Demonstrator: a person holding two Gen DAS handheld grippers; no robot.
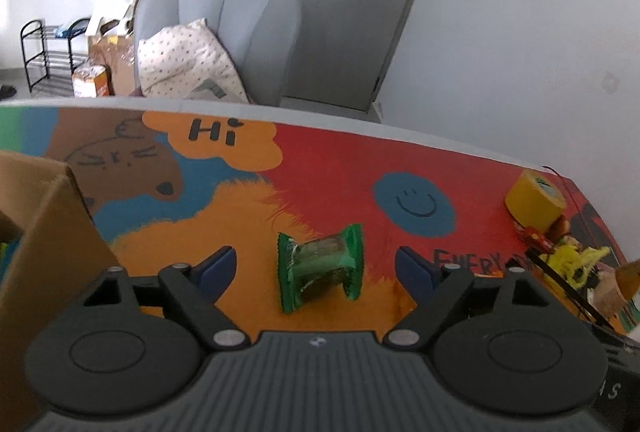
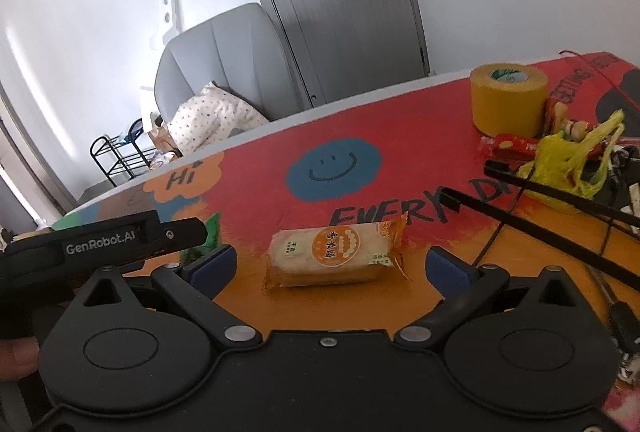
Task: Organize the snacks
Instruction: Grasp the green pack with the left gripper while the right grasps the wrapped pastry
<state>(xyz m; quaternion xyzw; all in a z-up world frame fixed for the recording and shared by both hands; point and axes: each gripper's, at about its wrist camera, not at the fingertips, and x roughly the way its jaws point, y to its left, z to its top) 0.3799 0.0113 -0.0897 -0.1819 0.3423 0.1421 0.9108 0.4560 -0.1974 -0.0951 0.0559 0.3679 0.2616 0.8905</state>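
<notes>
The table (image 1: 340,168) is printed in red, orange and blue, with a blue smiley patch at frame centre-right. A green-wrapped snack (image 1: 320,268) lies on orange; an orange-and-cream snack (image 2: 334,252) bears an orange label. At upper right stands a yellow tape roll (image 2: 508,100).

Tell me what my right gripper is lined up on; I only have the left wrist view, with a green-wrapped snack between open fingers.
Observer: The right gripper is open, with an orange-wrapped snack lying on the mat between its fingers.
Operator: Is anything close on its right side?
Observer: A yellow plastic bag sits by two black rods that cross toward the snack.
Operator: Can it see my left gripper?
Observer: Yes, the left gripper's black body shows at left, partly hiding the green-wrapped snack.
</notes>
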